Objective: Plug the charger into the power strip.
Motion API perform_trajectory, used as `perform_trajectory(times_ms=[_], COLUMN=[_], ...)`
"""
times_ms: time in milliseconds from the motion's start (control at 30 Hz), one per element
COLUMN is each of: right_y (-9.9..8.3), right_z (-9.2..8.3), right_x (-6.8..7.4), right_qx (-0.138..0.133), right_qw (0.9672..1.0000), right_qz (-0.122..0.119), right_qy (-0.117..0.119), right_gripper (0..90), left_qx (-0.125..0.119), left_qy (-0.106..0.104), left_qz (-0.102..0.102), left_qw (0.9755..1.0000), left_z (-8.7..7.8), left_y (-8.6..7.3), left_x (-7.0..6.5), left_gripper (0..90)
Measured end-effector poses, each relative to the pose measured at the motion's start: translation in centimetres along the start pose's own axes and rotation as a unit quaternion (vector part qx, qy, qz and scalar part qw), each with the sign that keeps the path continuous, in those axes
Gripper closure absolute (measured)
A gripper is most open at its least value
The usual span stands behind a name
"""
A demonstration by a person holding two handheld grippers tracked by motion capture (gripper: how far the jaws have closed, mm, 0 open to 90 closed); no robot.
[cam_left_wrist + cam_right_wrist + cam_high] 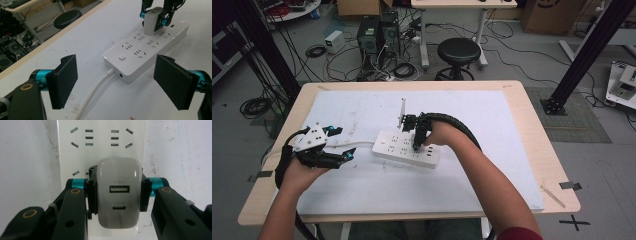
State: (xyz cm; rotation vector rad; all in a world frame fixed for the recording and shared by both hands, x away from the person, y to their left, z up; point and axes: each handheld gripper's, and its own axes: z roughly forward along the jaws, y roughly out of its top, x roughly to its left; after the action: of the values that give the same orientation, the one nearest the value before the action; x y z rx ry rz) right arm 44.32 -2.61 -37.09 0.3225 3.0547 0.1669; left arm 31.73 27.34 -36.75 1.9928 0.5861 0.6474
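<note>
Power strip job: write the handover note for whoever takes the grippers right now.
Right gripper: shut on the white USB charger, held upright over the power strip, at or just above its sockets; whether it is seated cannot be told.
Left gripper: open, empty, hovering near the strip's cord end, short of the white cord.
The strip lies flat on the white mat.
Probably left: confirm the charger's seating, then release.

A lab or workshop: computer towers point(378, 34) and tangled cables point(400, 70) on the grey floor at upper centre, a black stool point(458, 52), cardboard boxes point(548, 15) top right, black frame struts point(590, 52) beside the bench point(532, 120).
</note>
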Motion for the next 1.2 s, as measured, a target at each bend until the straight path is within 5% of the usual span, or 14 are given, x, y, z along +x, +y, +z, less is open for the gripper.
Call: perform_trajectory(times_ms=[100,200,367,500,567,700,767,800,867,933,1067,1100,1133,1200], right_y=[-0.3,-0.5,-3.1,-5.4,-6.0,-9.0,-9.5,-11.0,-12.3,-12.9,-15.7,-15.7,-16.8,-17.2], right_z=[-0.1,-0.3,-2.5,-3.6,-3.9,-5.3,-5.5,-5.9,-5.8,-5.7,-5.2,-5.2,-4.9,-4.8], right_x=[-0.4,-0.4,0.0,0.7,0.9,1.8,2.0,2.4,2.8,3.1,3.8,3.8,4.1,4.2], right_qx=[-0.009,-0.019,-0.126,-0.225,-0.238,-0.303,-0.313,-0.342,-0.370,-0.375,-0.400,-0.400,-0.415,-0.420], right_qw=[0.9998,0.9993,0.9900,0.9702,0.9667,0.9463,0.9423,0.9307,0.9194,0.9172,0.9019,0.9019,0.8943,0.8911], right_qz=[0.010,0.023,0.050,0.068,0.076,0.105,0.112,0.126,0.132,0.135,0.162,0.162,0.168,0.171], right_qy=[0.016,0.022,0.038,0.059,0.056,0.042,0.040,0.033,0.019,0.008,-0.003,-0.003,-0.002,-0.004], right_gripper=[62.1,47.1,37.1,31.4,30.3,26.4,26.4,21.4,20.0,20.0,19.9,19.9,20.0,19.9], left_qx=[0.004,0.004,0.000,-0.006,-0.008,-0.012,-0.012,-0.013,-0.009,-0.007,-0.006,-0.009,-0.012,-0.017], left_qy=[0.000,0.000,-0.001,-0.004,-0.005,-0.013,-0.013,-0.018,-0.018,-0.020,-0.025,-0.026,-0.027,-0.030], left_qz=[-0.001,-0.002,0.001,0.003,0.003,0.007,0.007,0.007,0.010,0.013,0.014,0.013,0.013,0.007], left_qw=[1.0000,1.0000,1.0000,1.0000,1.0000,0.9998,0.9998,0.9997,0.9997,0.9997,0.9996,0.9995,0.9995,0.9994], left_z=[0.0,-0.1,-0.3,-0.3,-0.3,-0.3,-0.3,-0.2,0.0,0.1,0.4,0.4,0.5,0.6], left_y=[-0.1,-0.1,0.4,0.7,0.8,1.0,1.0,1.1,1.2,1.1,1.0,1.0,1.0,1.0], left_x=[0.2,0.3,0.5,0.5,0.4,0.1,0.1,-0.2,-0.3,-0.4,-0.7,-0.7,-0.7,-0.7], left_gripper=[19.5,19.5,19.5,19.5,19.5,19.5,19.5,19.5,19.5,19.5,19.5,19.5,19.5,19.5])
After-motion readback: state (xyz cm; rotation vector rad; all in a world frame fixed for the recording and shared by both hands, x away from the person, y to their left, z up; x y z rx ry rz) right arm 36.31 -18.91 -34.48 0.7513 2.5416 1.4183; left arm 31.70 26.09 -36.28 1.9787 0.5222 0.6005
